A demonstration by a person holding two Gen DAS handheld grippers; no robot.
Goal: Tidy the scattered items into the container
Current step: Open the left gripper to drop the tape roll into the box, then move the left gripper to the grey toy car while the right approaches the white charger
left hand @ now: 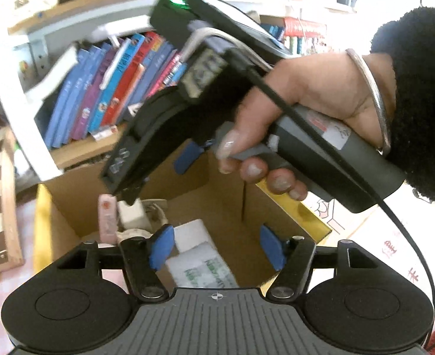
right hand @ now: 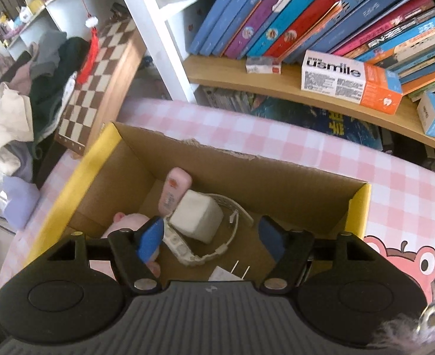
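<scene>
An open cardboard box (right hand: 241, 174) with yellow flaps stands on a pink checked cloth. Inside lie a pink tube (right hand: 174, 190), a white cube (right hand: 198, 216), a white watch (right hand: 208, 254) and a pink soft item (right hand: 131, 222). My right gripper (right hand: 211, 239) is open and empty above the box. My left gripper (left hand: 217, 247) is open and empty over the same box (left hand: 78, 189), above white packets (left hand: 199, 254). The pink tube (left hand: 108, 219) and white cube (left hand: 133, 213) also show there. The right gripper's body (left hand: 164, 130), held by a hand, fills that view.
A bookshelf with leaning books (right hand: 306, 14) and small cartons (right hand: 350, 80) stands behind the box. A chessboard (right hand: 99, 80) leans at the left beside a pile of clothes (right hand: 25, 88). A cartoon-print sheet (right hand: 409, 260) lies right of the box.
</scene>
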